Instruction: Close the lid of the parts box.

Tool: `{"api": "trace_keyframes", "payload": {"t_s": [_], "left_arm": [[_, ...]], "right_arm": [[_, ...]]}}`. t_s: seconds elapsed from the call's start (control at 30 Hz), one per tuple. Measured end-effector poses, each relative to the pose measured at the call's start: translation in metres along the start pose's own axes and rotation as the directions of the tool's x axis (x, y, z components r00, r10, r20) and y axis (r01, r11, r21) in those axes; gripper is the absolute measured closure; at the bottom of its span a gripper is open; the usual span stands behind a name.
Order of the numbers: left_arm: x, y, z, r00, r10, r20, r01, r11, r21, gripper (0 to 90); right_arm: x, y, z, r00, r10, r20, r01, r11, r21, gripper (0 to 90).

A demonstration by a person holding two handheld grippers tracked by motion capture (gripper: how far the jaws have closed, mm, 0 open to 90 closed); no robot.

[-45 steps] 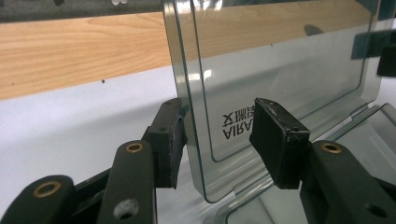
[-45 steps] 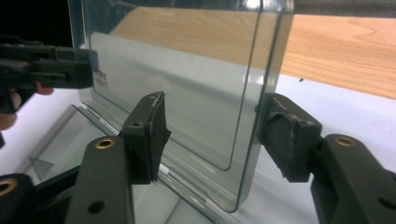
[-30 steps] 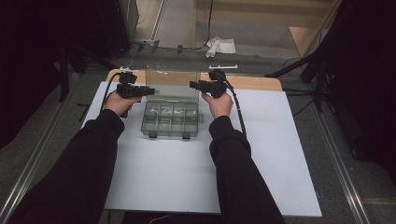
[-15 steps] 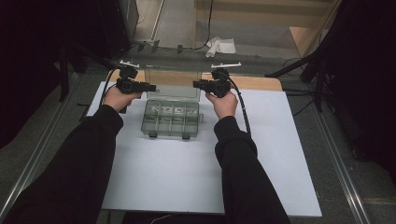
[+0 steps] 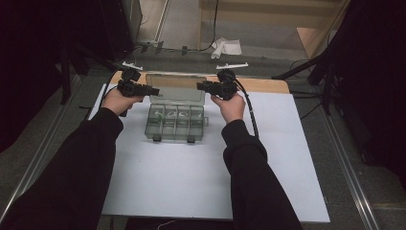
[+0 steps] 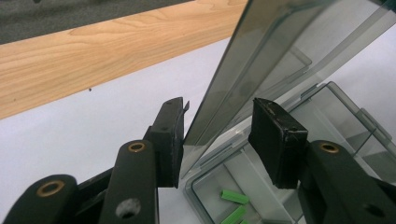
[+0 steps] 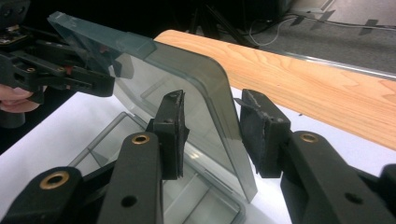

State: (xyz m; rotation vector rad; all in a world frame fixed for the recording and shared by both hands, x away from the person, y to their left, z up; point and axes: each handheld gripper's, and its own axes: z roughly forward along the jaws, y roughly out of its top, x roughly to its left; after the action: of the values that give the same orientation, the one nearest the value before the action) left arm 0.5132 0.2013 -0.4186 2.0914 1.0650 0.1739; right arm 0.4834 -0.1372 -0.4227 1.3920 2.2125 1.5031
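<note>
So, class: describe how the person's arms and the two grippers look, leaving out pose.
Both arms wear long black sleeves. The left gripper and right gripper are black, each trailing a black cable. Their fingers are flat black pads on arms with brass-coloured rivets.

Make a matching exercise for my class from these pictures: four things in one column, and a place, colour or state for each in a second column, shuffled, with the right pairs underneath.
Things
1. lid of the clear box
2. green pieces
3. wooden board
4. left gripper

Descriptions
A. lying in a compartment of the box
B. raised, standing nearly upright
C. along the table's far edge, behind the white sheet
D. jaws open, one on each side of the lid's edge

Pairs: 1-B, 2-A, 3-C, 4-D
</note>
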Motion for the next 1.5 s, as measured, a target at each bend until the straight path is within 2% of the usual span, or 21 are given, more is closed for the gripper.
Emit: {"api": "trace_keyframes", "payload": {"t_s": [0.23,0.3,0.4,0.47,0.5,0.73,0.8,1.07,1.13,1.3,1.5], "left_arm": [[-0.003,0.000,-0.006,0.9992,-0.002,0.039,0.002,0.9999,-0.015,45.7],[-0.005,-0.001,-0.009,0.9986,0.003,0.053,-0.002,0.9999,-0.013,40.4],[-0.007,-0.004,-0.013,0.9987,0.012,0.050,-0.011,0.9998,-0.019,39.0],[-0.007,-0.006,-0.016,0.9970,0.012,0.077,-0.009,0.9996,-0.028,33.4],[-0.008,-0.006,-0.017,0.9972,0.017,0.073,-0.015,0.9996,-0.026,32.3],[-0.008,-0.016,-0.027,0.9957,0.006,0.093,-0.003,0.9996,-0.028,32.2],[-0.009,-0.020,-0.031,0.9953,0.018,0.095,-0.016,0.9997,-0.020,32.2],[-0.006,-0.033,-0.043,0.9958,0.018,0.090,-0.017,0.9998,-0.014,32.3],[-0.003,-0.037,-0.044,0.9958,0.006,0.092,-0.005,0.9999,-0.013,32.4],[0.001,-0.043,-0.049,0.9976,-0.007,0.068,0.007,1.0000,0.001,32.7],[0.005,-0.046,-0.055,0.9990,-0.017,0.040,0.018,0.9998,-0.005,36.0]], "right_arm": [[0.004,-0.003,-0.004,0.9996,-0.020,-0.018,0.020,1.000,0.006,61.2],[0.005,-0.004,-0.005,0.9995,-0.023,-0.023,0.024,1.000,0.011,60.4],[0.007,-0.005,-0.006,0.9985,-0.045,-0.031,0.046,0.999,0.028,59.6],[0.009,-0.006,-0.007,0.9981,-0.050,-0.036,0.051,0.998,0.038,59.3],[0.009,-0.006,-0.008,0.9978,-0.057,-0.034,0.059,0.997,0.040,59.0],[0.012,-0.011,-0.010,0.9972,-0.066,-0.035,0.068,0.997,0.043,57.6],[0.012,-0.012,-0.010,0.9972,-0.064,-0.038,0.066,0.997,0.047,57.0],[0.015,-0.015,-0.009,0.9966,-0.073,-0.039,0.075,0.995,0.060,55.2],[0.015,-0.016,-0.009,0.9965,-0.074,-0.040,0.076,0.995,0.061,54.4],[0.017,-0.019,-0.009,0.9946,-0.092,-0.047,0.096,0.992,0.080,52.8],[0.017,-0.022,-0.010,0.9935,-0.101,-0.052,0.105,0.992,0.070,52.2]]}}
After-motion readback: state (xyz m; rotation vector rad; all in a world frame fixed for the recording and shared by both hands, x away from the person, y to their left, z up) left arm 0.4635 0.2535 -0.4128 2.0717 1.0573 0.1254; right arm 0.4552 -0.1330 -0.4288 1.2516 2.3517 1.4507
